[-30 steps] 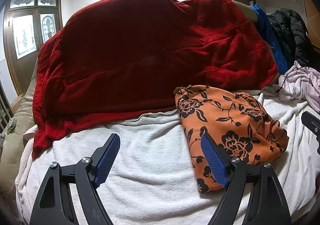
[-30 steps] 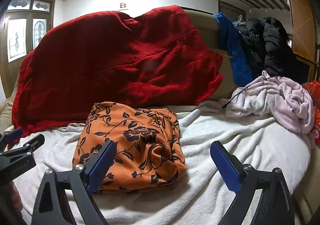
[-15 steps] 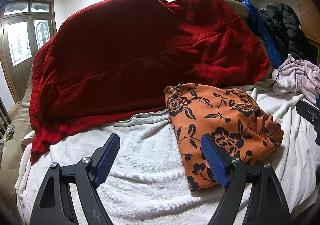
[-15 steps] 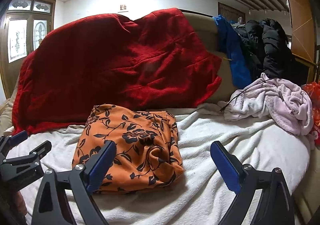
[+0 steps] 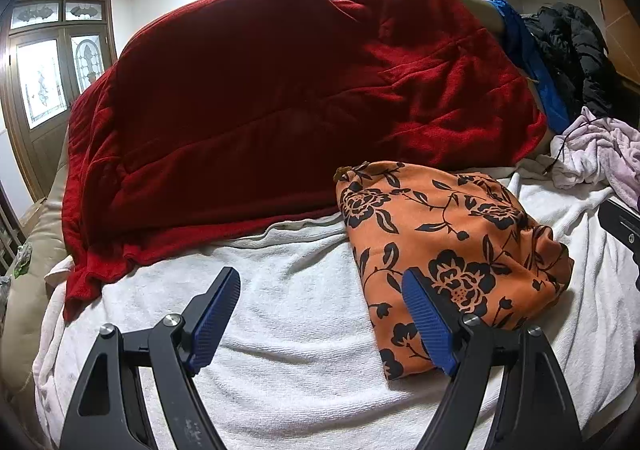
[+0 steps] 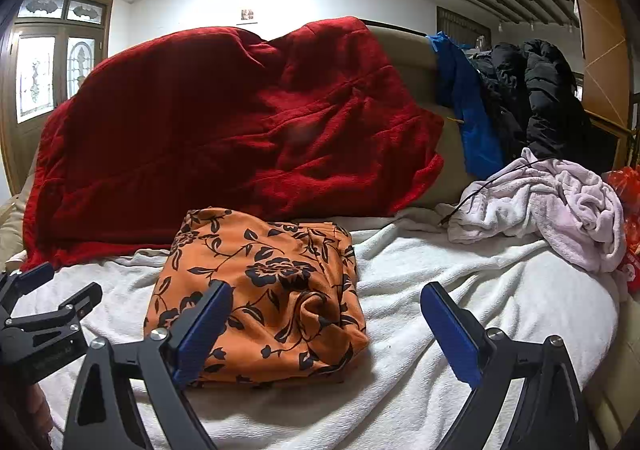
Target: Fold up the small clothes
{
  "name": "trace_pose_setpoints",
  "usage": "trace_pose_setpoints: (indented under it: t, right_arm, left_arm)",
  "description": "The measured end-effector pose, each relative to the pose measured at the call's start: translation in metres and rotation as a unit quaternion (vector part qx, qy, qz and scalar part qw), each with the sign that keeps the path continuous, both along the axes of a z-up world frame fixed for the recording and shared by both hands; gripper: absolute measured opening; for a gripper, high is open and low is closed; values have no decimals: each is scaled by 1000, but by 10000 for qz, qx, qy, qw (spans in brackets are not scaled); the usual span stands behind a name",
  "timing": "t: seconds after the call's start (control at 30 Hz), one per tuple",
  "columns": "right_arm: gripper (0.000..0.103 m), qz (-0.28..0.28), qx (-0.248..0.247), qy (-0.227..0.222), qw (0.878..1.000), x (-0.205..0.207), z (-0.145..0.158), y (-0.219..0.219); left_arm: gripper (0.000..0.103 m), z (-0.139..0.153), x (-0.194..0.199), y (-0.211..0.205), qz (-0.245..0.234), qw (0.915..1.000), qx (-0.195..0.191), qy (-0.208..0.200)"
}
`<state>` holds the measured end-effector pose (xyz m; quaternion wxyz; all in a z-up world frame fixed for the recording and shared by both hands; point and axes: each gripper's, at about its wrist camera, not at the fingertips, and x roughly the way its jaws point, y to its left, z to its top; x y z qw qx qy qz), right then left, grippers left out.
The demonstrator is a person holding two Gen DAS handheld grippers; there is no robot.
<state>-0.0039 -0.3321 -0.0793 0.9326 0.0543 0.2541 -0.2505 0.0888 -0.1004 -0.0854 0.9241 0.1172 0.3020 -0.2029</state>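
- Left gripper: fingers spread, nothing between; bare white blanket under the gap.
- Right gripper: fingers spread too, empty.
- Orange floral garment lies as a folded bundle on the blanket, behind the right gripper's left finger and behind the left gripper's right finger; no pad presses it.
- Step, prob.: this piece looks done, grippers free.
- Next: reach past the right gripper's right finger for the pale pink clothes heap, pinch one edge.
- Farthest: red blanket.
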Motion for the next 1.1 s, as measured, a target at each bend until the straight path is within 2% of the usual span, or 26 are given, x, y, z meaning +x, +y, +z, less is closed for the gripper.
trace_pose_setpoints:
  t: [0.47, 0.63, 0.83, 0.97, 1.1]
  right_arm:
    - [97, -11, 13, -27, 10000, -2, 0, -2]
    - [97, 5, -55, -101, 9999, -7, 4, 1]
    - [97, 71, 249, -263, 9993, -13, 9, -7]
    - [97, 249, 856, -245, 9957, -1, -1, -20]
    - [97, 778, 1717, 24, 9821, 28, -20, -29]
  left_arm:
    - [83, -1, -3, -3, -41, 10000, -18, 30]
    - [83, 4, -8, 1, -110, 9998, -143, 91]
    - [83, 2, -8, 10, -96, 9998, -133, 120]
    - [83, -17, 8, 5, -315, 9975, -178, 600]
    - [83, -48, 33, -8, -338, 9891, -59, 1434]
